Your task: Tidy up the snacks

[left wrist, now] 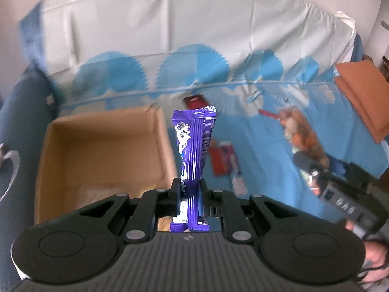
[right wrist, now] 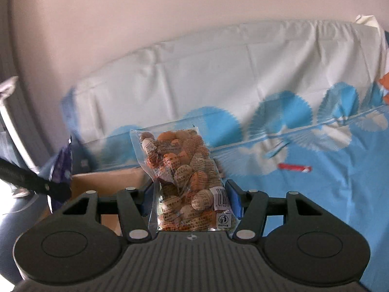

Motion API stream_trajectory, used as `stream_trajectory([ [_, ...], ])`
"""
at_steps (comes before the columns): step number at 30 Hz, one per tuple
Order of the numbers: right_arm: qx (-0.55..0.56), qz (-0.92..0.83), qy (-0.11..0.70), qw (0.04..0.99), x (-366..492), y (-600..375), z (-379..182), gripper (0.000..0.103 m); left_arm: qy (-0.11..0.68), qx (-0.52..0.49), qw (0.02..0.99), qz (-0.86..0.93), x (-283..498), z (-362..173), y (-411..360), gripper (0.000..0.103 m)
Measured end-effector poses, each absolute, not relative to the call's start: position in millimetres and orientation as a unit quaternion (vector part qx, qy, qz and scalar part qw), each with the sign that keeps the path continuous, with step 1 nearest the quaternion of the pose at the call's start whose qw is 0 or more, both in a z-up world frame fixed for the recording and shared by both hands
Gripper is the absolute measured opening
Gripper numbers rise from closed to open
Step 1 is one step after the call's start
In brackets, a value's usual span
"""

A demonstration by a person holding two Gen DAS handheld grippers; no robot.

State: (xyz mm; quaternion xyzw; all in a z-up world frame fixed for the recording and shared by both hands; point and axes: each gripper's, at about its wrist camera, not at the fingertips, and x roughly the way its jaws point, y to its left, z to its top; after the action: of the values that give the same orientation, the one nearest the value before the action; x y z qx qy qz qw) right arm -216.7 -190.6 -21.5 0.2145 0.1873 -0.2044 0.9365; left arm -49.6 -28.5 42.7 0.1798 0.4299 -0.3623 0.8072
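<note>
Both tools are loaded and in the air, so this looks like mid-task, in the carrying stage. The left tool (left wrist: 189, 189) is clenched on a purple snack bar (left wrist: 193, 146), which stands upright between its pads beside the right wall of the cardboard box (left wrist: 155, 131). The right tool (right wrist: 192, 202) grips a clear bag of small wrapped snacks (right wrist: 184, 175) by its lower half; the box shows just beyond and to the left of it in the right wrist view.

What is done: the box seems nearly bare, with only something pale at its near end (too blurred to name), so little has been packed. What is left: these 2 items have yet to go in, and at least 3 more wrappers lie on the blue patterned cloth (left wrist: 267, 160), namely a red-and-purple packet (left wrist: 222, 158), a dark red one (left wrist: 194, 101) further back, and a thin red stick (right wrist: 294, 167) well apart from the others.
</note>
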Motion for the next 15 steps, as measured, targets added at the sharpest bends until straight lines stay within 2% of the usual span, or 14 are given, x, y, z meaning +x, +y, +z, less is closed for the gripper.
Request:
stream_trajectory([
  [7, 0.202, -0.137, 0.226, 0.943, -256.9, -97.2, -1.1, 0.061, 0.456, 0.157, 0.820, -0.310, -95.7, 32.0, 88.8, 0.015],
  [15, 0.171, -0.085, 0.257, 0.947, -280.3, -13.6, 7.4, 0.061, 0.482, 0.128, 0.823, -0.273, -128.3, 6.7, 167.6, 0.015],
])
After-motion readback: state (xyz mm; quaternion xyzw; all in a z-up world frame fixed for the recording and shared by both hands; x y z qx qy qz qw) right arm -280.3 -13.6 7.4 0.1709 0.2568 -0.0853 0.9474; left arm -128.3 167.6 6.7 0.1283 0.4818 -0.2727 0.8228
